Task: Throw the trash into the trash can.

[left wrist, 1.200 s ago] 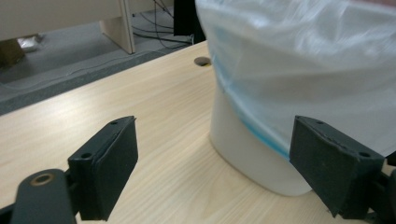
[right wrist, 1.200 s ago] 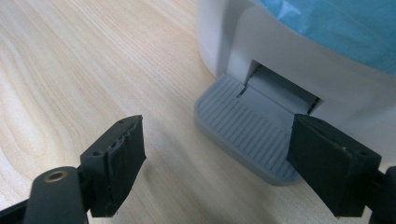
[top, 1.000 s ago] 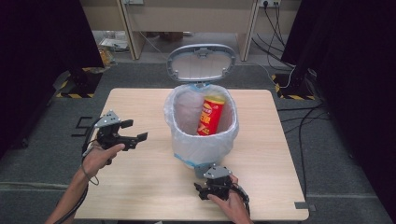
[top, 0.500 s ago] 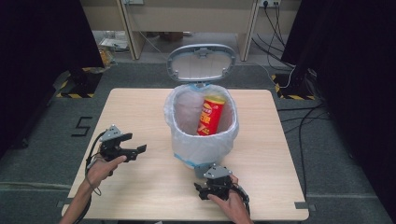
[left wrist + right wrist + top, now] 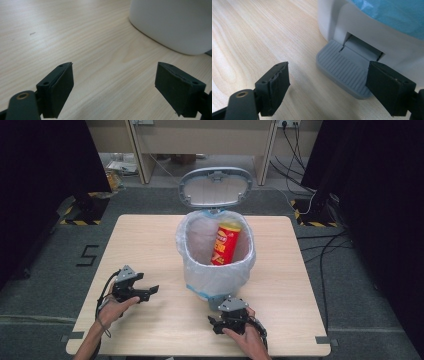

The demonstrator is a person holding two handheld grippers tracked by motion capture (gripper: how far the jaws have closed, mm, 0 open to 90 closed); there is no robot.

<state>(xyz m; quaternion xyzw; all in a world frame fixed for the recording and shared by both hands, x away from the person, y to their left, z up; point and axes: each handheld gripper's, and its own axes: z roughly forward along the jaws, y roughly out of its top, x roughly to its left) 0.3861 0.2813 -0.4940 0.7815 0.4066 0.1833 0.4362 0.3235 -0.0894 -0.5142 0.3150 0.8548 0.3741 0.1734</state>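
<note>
Left gripper (image 5: 150,291) and right gripper (image 5: 216,324) low over the table (image 5: 150,235), jaws wide, empty; right one near the bin (image 5: 216,251) pedal (image 5: 344,71)

Desk (image 5: 150,235): pale wood grain, rectangular, small grey brackets at its near corners.
Floor (image 5: 360,320): dark grey carpet all round the desk.
Floor mark (image 5: 88,255): a black figure 5 off the desk's left edge.
Hazard tape (image 5: 310,222): yellow-and-black strips past both far corners.
Curtains (image 5: 45,180): black drapes hanging left and right, deep in shadow.
Far furniture (image 5: 200,135): light beige bench with upright legs beyond the far edge.
Cables (image 5: 325,255): black leads trailing across the carpet on the right.
Light: even, from overhead.
</note>
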